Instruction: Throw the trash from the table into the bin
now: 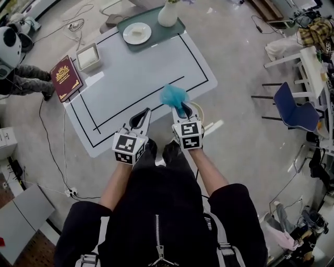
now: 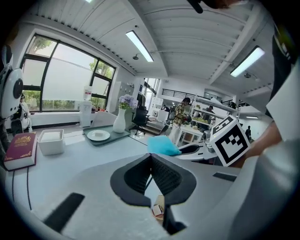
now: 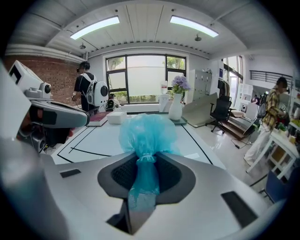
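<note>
While my right tongs (image 3: 146,157) pinch the neck of the blue trash bag (image 1: 174,95), it hangs above the desk's (image 1: 130,78) near edge, near my left tongs (image 2: 151,156), which are closed tip to tip, empty.

The middle of the white tabletop (image 1: 141,78) lies bare, open to a reach from the near edge. Obstacles keep to its rim: a red book (image 1: 66,77) and a white box (image 1: 87,56) on the left side, and at the far end a tray (image 1: 159,34) carrying a plate (image 1: 137,33) and a vase (image 1: 168,14). The floor to the right is open as far as a blue chair (image 1: 295,109), well apart. Cables (image 1: 49,141) trail over the floor on the left. At the near edge, the left hand-held gripper (image 1: 146,111) and the right hand-held gripper (image 1: 181,108) sit side by side with a narrow gap between them.
</note>
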The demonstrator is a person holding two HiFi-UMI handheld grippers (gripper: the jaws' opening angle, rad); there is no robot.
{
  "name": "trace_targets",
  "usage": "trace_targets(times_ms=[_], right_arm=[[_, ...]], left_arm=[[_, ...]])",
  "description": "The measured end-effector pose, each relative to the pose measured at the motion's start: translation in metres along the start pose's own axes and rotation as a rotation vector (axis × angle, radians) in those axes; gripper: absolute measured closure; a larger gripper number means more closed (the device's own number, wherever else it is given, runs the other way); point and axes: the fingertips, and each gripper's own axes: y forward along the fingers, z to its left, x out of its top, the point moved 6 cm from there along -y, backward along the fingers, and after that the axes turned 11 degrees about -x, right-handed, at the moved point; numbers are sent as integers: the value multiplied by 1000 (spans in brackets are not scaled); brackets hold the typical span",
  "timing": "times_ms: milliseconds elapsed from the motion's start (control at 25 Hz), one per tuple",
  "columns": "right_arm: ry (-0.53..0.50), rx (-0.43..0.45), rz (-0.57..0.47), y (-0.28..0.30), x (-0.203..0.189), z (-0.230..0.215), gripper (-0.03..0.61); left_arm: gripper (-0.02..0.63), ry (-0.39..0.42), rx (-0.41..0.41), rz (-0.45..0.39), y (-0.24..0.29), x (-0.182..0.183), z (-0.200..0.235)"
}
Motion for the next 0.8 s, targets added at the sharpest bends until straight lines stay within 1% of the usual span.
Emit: trace_targets(times_ms=[480, 800], right_arm=[[105, -55, 19, -35, -55, -112, 492], [177, -79, 36, -58, -98, -168, 492]], left_arm=[[607, 47, -95, 82, 94, 4, -88], [607, 80, -159, 138, 151, -2, -137]])
